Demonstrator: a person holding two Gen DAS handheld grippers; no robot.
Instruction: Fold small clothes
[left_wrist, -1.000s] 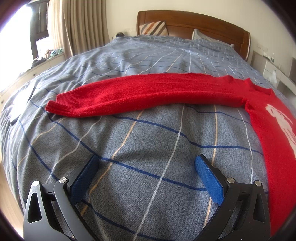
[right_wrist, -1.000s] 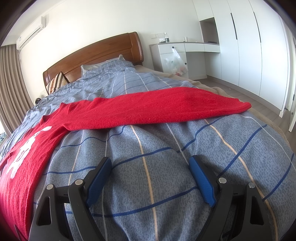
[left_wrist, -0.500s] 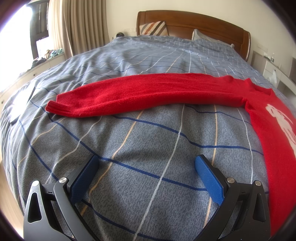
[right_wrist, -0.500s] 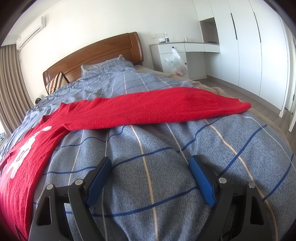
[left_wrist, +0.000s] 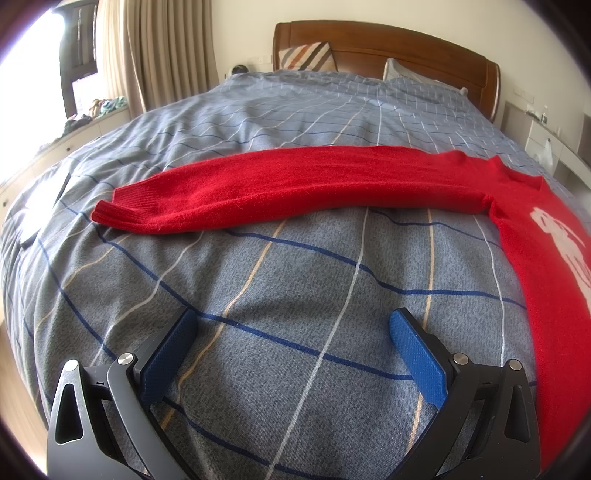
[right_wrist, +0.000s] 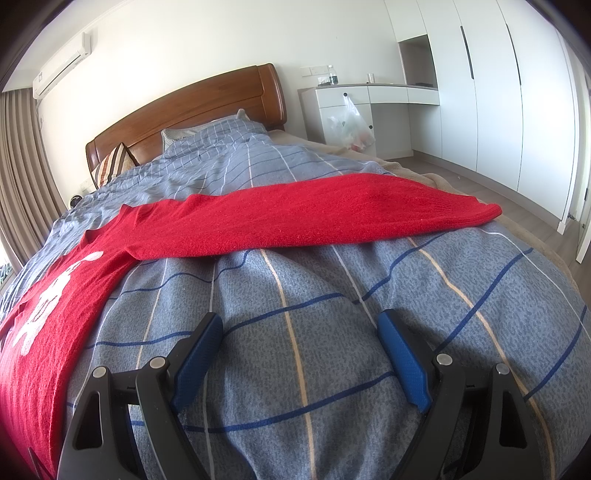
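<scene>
Both tools tilt downward over the bed (left_wrist: 295, 258), jaws spread wide and grasping nothing. Ahead of the left gripper (left_wrist: 293, 332), beyond its blue pads, one sleeve of the red sweater (left_wrist: 295, 188) lies flat across the plaid cover, its body running down past the right-hand jaw. Ahead of the right gripper (right_wrist: 299, 332) the other sleeve (right_wrist: 332, 218) stretches across, the body passing the left-hand jaw. Neither tool touches the knit.
</scene>
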